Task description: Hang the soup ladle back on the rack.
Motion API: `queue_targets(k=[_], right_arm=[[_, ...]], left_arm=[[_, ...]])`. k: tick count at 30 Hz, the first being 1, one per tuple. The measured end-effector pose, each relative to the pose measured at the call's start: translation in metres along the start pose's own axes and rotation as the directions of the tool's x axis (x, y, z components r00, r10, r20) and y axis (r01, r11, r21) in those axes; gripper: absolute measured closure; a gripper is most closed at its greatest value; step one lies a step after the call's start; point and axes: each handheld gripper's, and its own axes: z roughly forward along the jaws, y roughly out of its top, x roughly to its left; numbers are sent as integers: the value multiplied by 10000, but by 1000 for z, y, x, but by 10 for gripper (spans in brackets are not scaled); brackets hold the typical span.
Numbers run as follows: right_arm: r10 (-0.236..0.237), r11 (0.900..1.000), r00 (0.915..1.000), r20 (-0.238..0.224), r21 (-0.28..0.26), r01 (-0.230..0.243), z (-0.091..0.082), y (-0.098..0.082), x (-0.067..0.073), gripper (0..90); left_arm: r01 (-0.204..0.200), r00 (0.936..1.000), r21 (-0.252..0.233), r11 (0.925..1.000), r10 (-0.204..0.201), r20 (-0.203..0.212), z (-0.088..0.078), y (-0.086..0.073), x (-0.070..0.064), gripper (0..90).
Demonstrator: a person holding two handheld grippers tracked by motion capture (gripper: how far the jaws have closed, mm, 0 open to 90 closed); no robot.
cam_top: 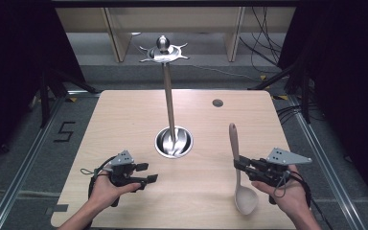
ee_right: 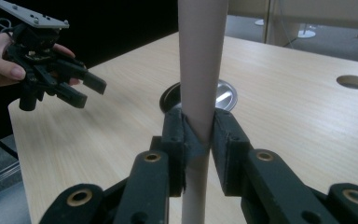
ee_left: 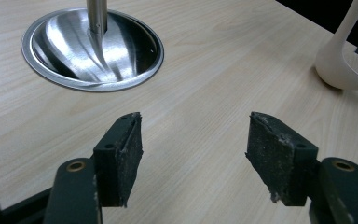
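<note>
Right gripper (cam_top: 242, 165) is clamped on the spoon (cam_top: 238, 168) handle, jaws squeezed tight around it, bowl end resting on the table (cam_top: 124, 120) near the front right edge. Left gripper (cam_top: 146, 173) has its jaws spread wide, nothing between them, hovering front-left. Steel stand (cam_top: 173, 142) sits mid-table between them.
</note>
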Motion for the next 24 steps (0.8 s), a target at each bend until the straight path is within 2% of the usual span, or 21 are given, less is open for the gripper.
queue_targets(k=[1,3,4,5,7,8,9,10,11,12,13,14,16,17,23,24], right_arm=[[175,9998,9998,-106,-99,-176,0,0,1,766],[7,9999,10000,72,-171,-5,-1,2,1,767],[242,9991,9997,-85,-336,-245,0,3,3,767],[-52,9989,10000,-18,-460,52,-1,4,1,767],[48,9987,10000,19,-516,-47,-1,7,3,767],[-250,9978,9995,195,-613,262,-1,8,1,767],[92,9983,9999,84,-582,-87,-2,10,3,767],[-341,9968,9993,160,-719,352,-1,11,0,767],[-398,9962,9987,332,-756,422,0,13,0,767],[35,9965,9994,338,-837,-7,1,13,4,767],[15,9973,10000,67,-731,-10,1,15,3,767],[-126,9968,9998,143,-787,137,2,17,2,767],[-26,9975,9996,279,-710,45,2,18,4,767],[-287,9965,9991,300,-776,310,4,20,3,767],[-124,9966,9997,191,-811,139,7,21,5,767],[-53,9961,9999,151,-881,66,8,21,5,767]], left_arm=[[-37,10000,27,10000,37,-11,0,0,0,346],[-61,10000,25,10000,61,-30,0,0,0,346],[-58,10000,17,10000,58,-31,0,0,0,346],[-65,10000,15,10000,65,-31,0,0,1,346],[-75,10000,-10,10000,75,-43,-1,1,1,346],[-98,9999,-2,10000,98,-42,-1,1,1,346],[-98,9999,-2,10000,98,-42,-1,1,1,346],[-83,9998,-101,9999,81,-182,-1,1,0,346],[-108,9999,-68,9999,107,-73,-1,2,1,347],[-108,9999,-68,9999,107,-73,-1,2,1,347],[-118,9999,-107,9999,117,-94,-1,2,1,347],[-118,9999,-107,9999,117,-94,-1,2,1,347],[-137,9999,-143,9998,136,-89,-1,2,1,347],[-208,9998,-60,9998,207,-71,-2,3,2,348],[-122,9999,-268,9996,119,-120,-1,5,-1,359],[-254,9995,-256,9993,249,-176,-1,6,-2,360]])
